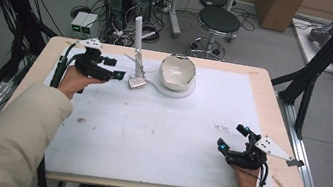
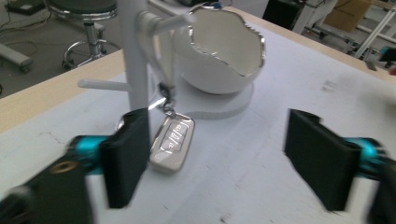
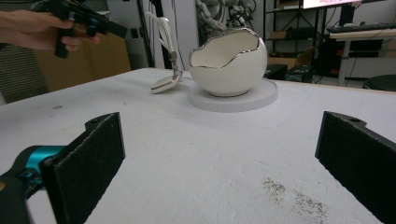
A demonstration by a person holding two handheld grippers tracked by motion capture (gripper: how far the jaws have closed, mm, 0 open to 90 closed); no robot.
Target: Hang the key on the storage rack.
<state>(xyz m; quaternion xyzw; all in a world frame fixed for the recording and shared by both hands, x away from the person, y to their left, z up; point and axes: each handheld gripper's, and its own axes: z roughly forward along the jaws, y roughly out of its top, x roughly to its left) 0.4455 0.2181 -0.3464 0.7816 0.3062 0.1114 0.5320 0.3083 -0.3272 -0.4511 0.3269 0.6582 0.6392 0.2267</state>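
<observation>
Your left gripper (image 1: 118,74) is the near one: it hangs just left of the key fob (image 1: 137,83), jaws spread and holding nothing, while your right gripper (image 1: 233,137) sits well apart at the near right corner of the table (image 1: 274,105), its jaws also spread wide and empty. The fob lies at the foot of the white stand (image 1: 137,43), hung by a loop and short chain from one of the stand's pegs, its lower end resting on the white mat (image 1: 156,142). In the left gripper view the fob (image 2: 173,142) is straight ahead but off to the left jaw's side, its long axis running away from you and tilted up toward the chain, so the jaws would close across its short width once you shift it to the middle of the gap. The stand's post (image 2: 135,60) rises right behind the left jaw and could catch it. The eggshell bowl (image 2: 222,51) on its round base stands just beyond and to the right, near enough to be nudged if you swing wide
</observation>
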